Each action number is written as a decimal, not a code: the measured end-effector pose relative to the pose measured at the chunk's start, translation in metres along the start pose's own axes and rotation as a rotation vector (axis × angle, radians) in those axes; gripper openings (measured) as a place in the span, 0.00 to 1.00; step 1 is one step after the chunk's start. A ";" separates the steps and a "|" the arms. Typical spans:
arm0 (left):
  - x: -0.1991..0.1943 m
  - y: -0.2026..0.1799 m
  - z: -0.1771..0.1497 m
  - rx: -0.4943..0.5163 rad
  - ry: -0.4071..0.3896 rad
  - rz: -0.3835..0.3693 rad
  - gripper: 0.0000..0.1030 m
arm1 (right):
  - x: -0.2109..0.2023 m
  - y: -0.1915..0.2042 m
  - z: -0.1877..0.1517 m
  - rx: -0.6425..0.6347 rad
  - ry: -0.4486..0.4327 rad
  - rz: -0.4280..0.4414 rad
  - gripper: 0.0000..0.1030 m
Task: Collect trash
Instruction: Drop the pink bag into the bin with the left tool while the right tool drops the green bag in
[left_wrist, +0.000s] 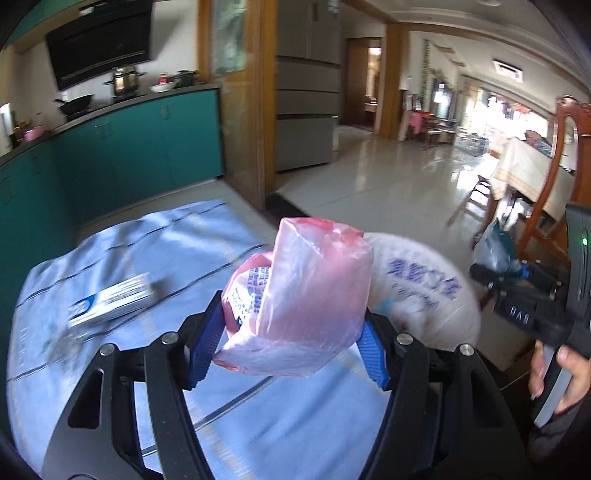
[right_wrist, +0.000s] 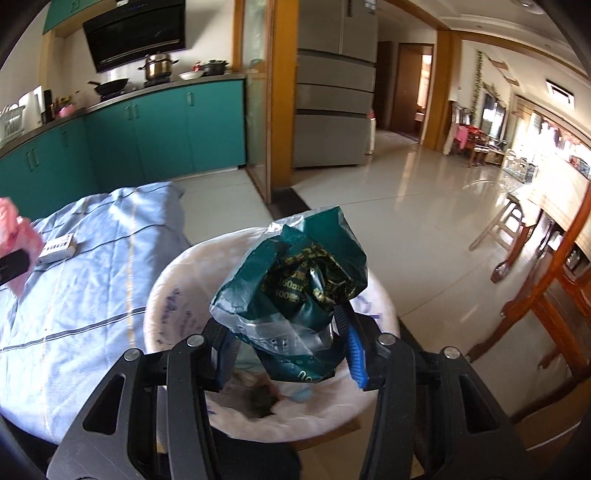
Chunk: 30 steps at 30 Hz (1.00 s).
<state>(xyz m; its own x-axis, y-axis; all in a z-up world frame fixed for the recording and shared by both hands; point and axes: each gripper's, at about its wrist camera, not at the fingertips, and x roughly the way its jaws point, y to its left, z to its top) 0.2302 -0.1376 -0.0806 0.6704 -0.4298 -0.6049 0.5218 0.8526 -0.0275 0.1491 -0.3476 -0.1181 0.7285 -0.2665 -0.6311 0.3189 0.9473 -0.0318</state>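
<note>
My left gripper (left_wrist: 288, 328) is shut on a crumpled pink plastic bag (left_wrist: 303, 299) and holds it above the blue tablecloth (left_wrist: 110, 243). My right gripper (right_wrist: 291, 343) is shut on a crumpled dark green plastic wrapper (right_wrist: 299, 280) and holds it over the white bin-bag-lined trash basket (right_wrist: 177, 280), which has some scraps inside. The basket also shows in the left wrist view (left_wrist: 424, 295) just behind the pink bag. The right gripper with the green wrapper shows at the right of the left wrist view (left_wrist: 517, 284). A small blue-and-white box (left_wrist: 110, 302) lies on the cloth; it also shows in the right wrist view (right_wrist: 57, 248).
The cloth-covered table (right_wrist: 74, 295) stands left of the basket. A wooden chair (right_wrist: 546, 295) and a wooden stool (right_wrist: 509, 229) stand to the right on the tiled floor. Teal kitchen cabinets (right_wrist: 147, 129) and a grey fridge (right_wrist: 332, 92) are behind.
</note>
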 end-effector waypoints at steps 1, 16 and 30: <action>0.007 -0.011 0.004 0.008 0.000 -0.025 0.64 | -0.001 -0.006 -0.001 0.010 0.002 -0.002 0.47; 0.081 -0.076 0.017 0.037 0.070 -0.083 0.64 | -0.009 -0.039 -0.007 0.049 0.019 -0.011 0.47; 0.115 -0.099 0.016 0.061 0.137 -0.119 0.65 | -0.012 -0.035 -0.005 0.043 0.023 -0.016 0.47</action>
<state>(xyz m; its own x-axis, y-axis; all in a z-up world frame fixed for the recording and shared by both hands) 0.2648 -0.2761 -0.1345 0.5265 -0.4781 -0.7030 0.6267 0.7770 -0.0591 0.1261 -0.3768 -0.1135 0.7092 -0.2766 -0.6485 0.3564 0.9343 -0.0087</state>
